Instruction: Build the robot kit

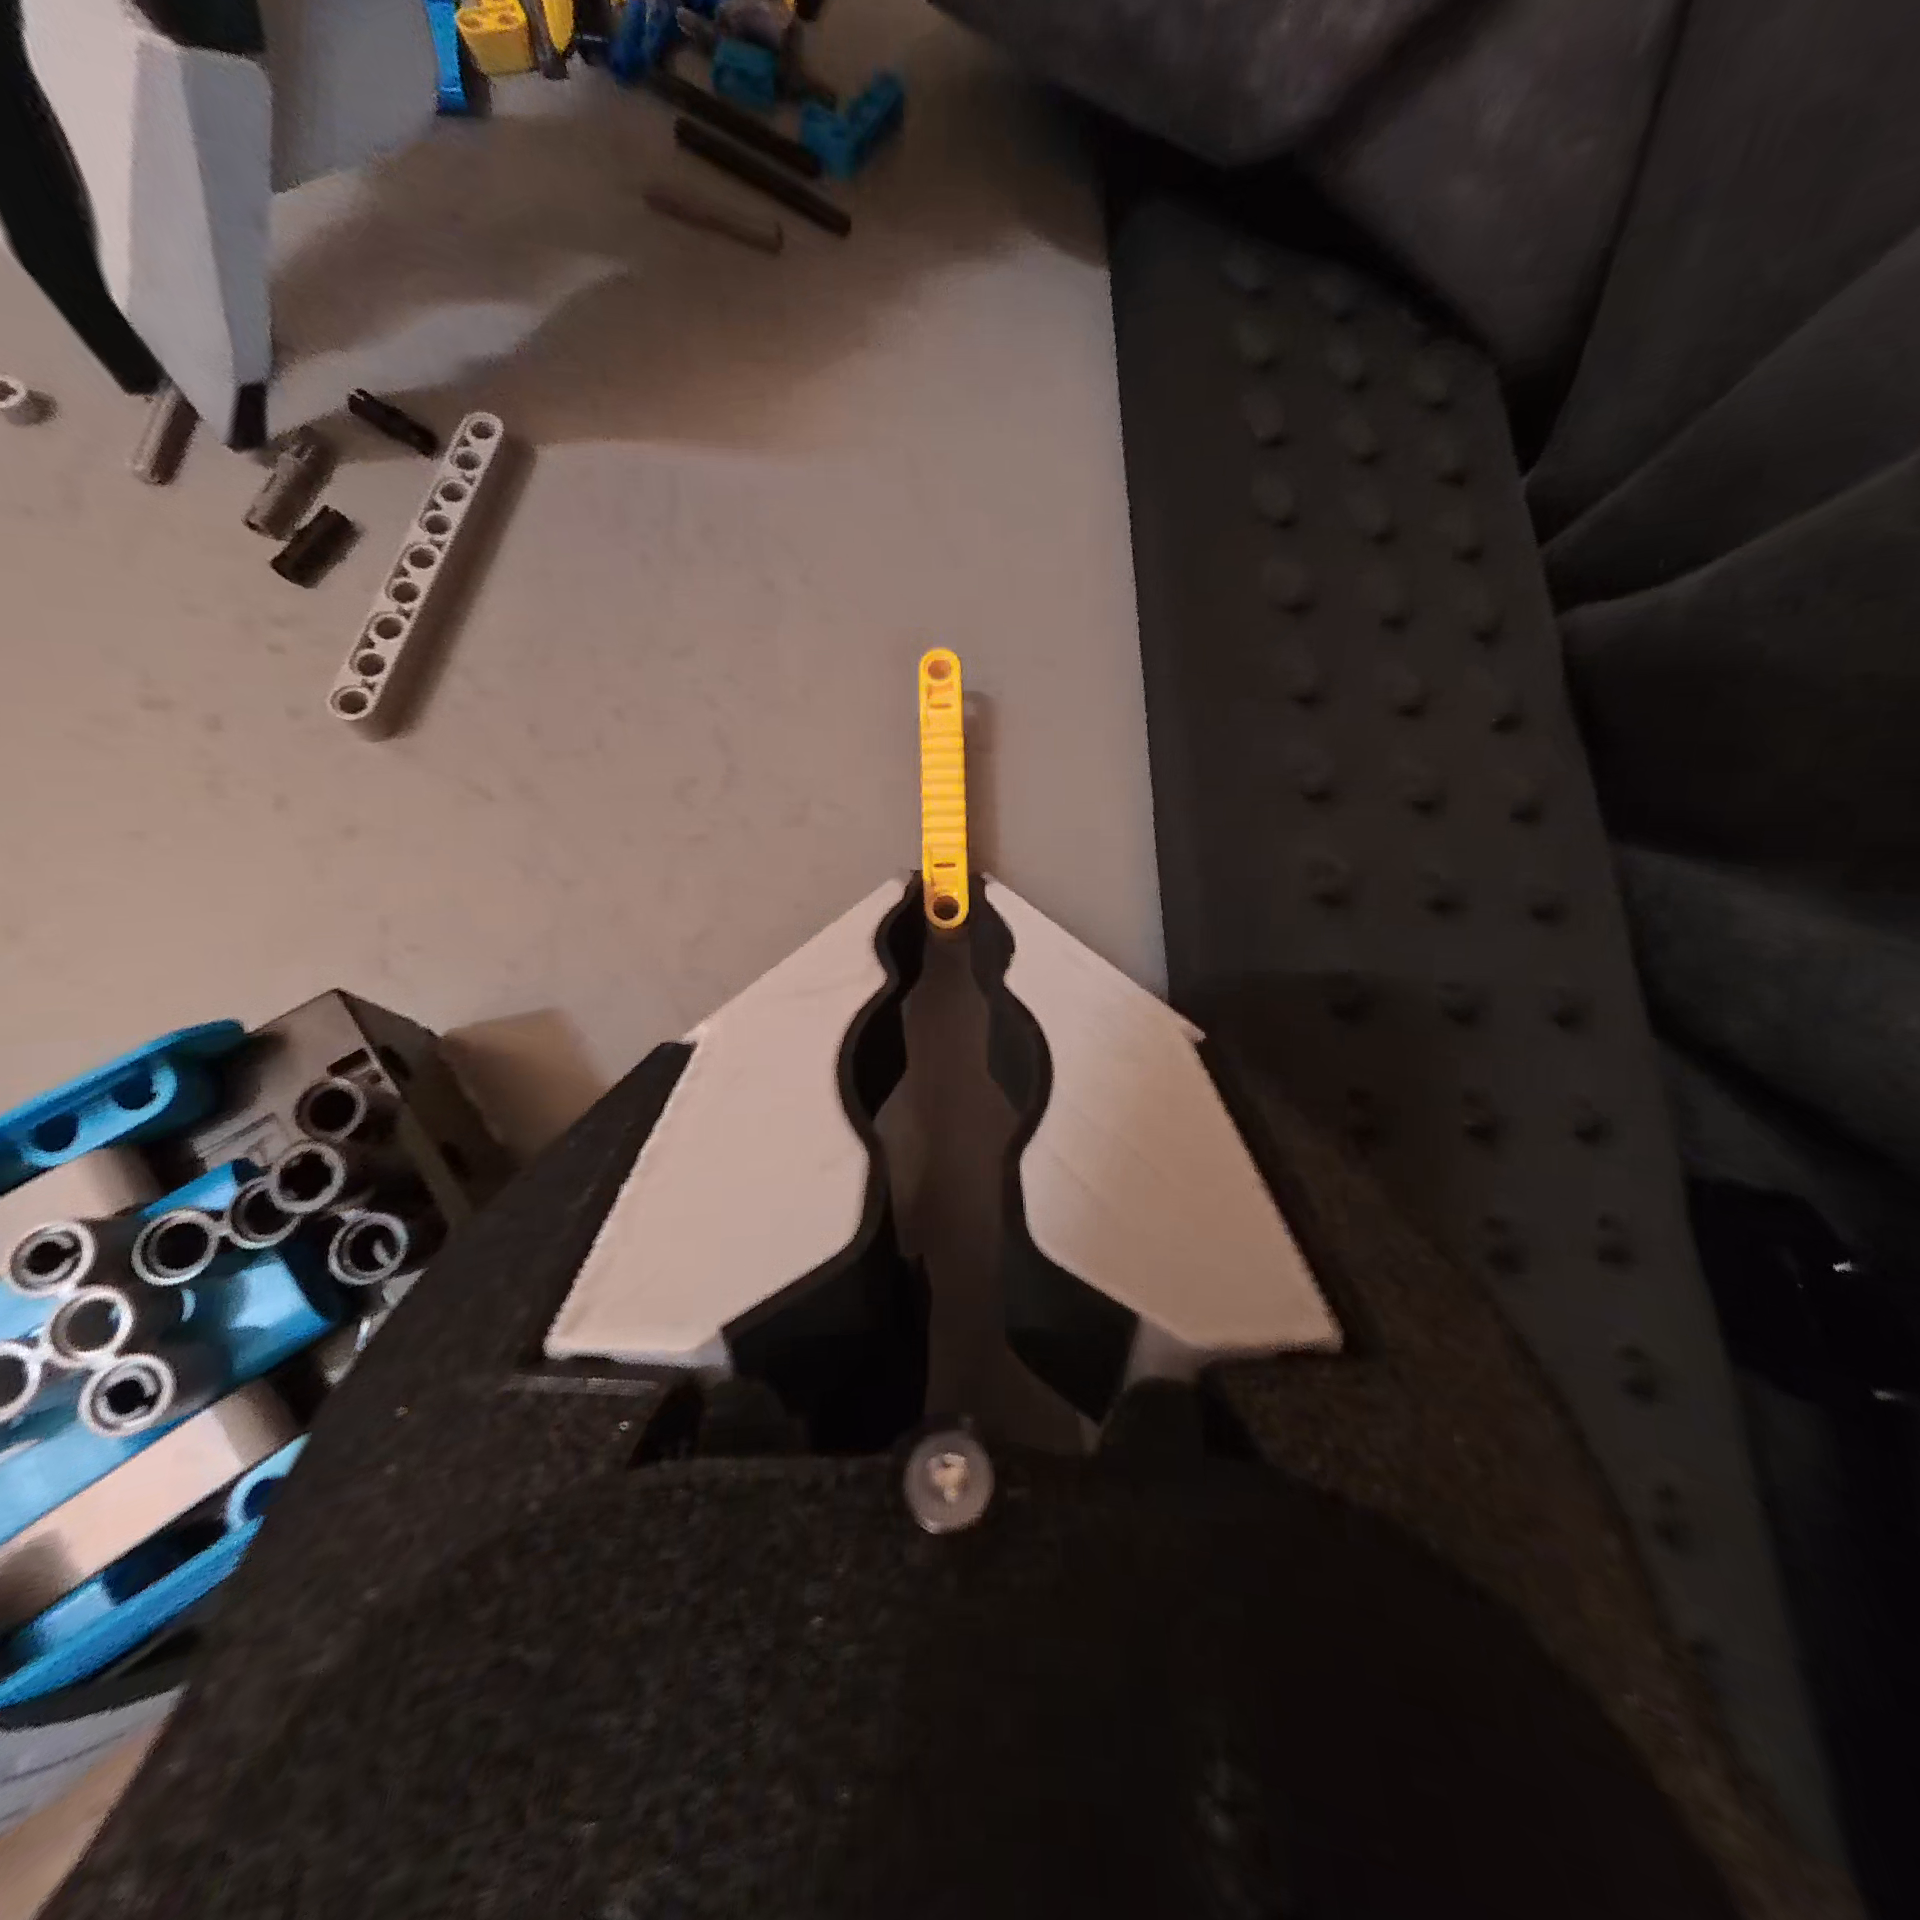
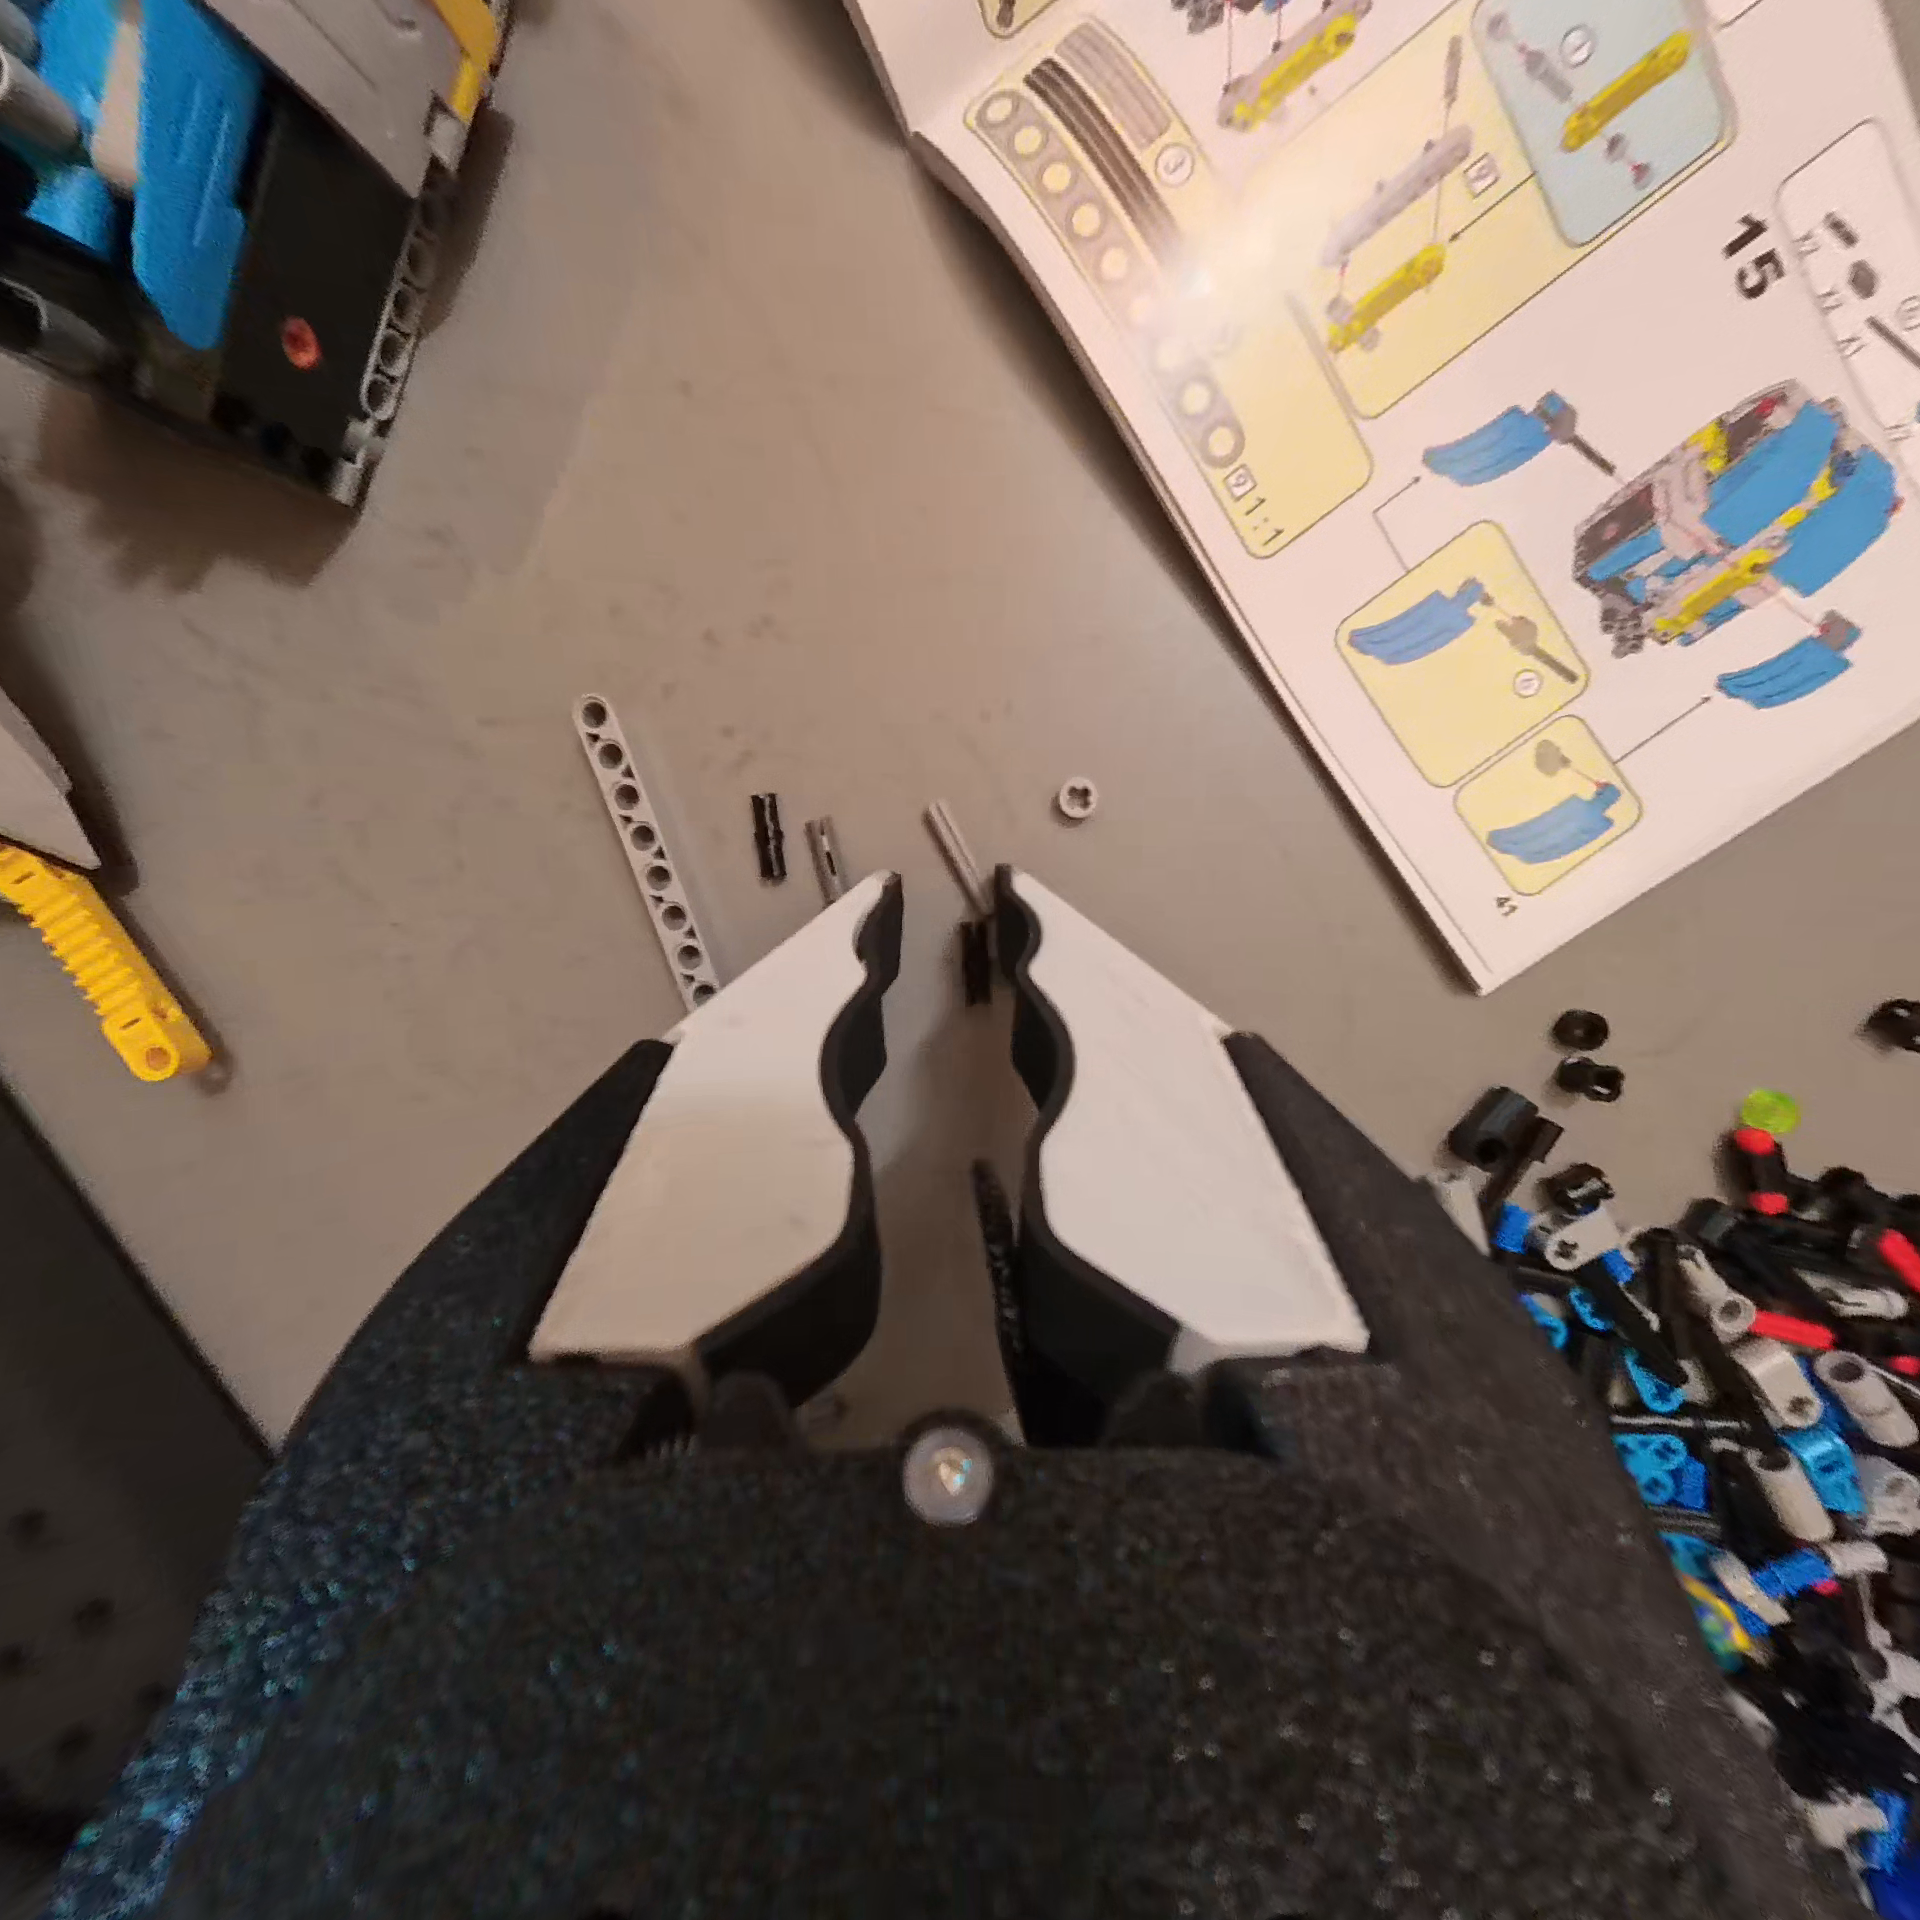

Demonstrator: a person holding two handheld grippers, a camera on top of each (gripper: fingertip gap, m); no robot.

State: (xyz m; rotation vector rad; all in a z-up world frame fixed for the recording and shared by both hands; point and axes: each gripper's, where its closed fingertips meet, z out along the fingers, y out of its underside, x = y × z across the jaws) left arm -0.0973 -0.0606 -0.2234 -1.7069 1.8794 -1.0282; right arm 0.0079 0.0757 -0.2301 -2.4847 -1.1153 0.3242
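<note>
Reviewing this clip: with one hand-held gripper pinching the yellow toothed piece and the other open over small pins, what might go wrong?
1. The left hand-held gripper grips the yellow toothed piece only at its end; it may pivot or slip.
2. The right hand-held gripper, open, has a black pin and grey axle between its tips; closing might catch both or scatter them.

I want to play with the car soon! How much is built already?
Part of a blue and black model stands built. The left gripper grips a yellow toothed bar; the right gripper hangs open over a black pin. A big pile of loose parts remains.
</note>
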